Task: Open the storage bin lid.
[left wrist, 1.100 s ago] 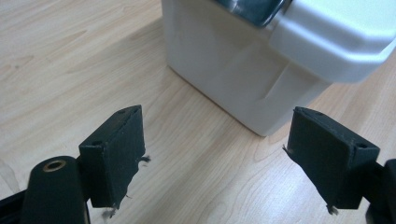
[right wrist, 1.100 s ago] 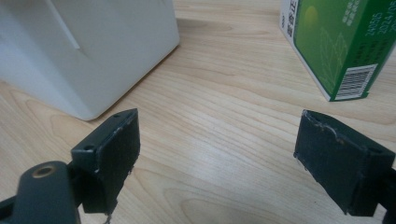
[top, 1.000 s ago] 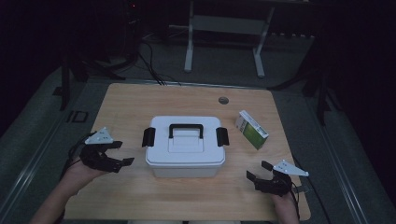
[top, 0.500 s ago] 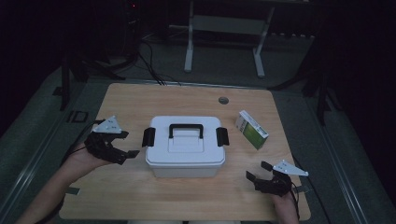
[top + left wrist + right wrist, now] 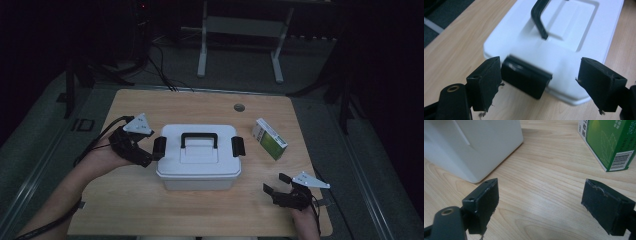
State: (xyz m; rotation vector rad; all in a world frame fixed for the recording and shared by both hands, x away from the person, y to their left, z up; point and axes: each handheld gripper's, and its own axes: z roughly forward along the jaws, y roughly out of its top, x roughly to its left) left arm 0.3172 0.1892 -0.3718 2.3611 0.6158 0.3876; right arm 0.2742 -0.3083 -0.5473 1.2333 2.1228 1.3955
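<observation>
The left gripper has its jaws spread, and the black latch on the left end of the white box sits between them, unpinched. The box stands at the middle of the table. The right gripper is also spread, empty, near the table's front right corner, with a green carton beyond it.

Dim room — wooden table, grey floor
</observation>
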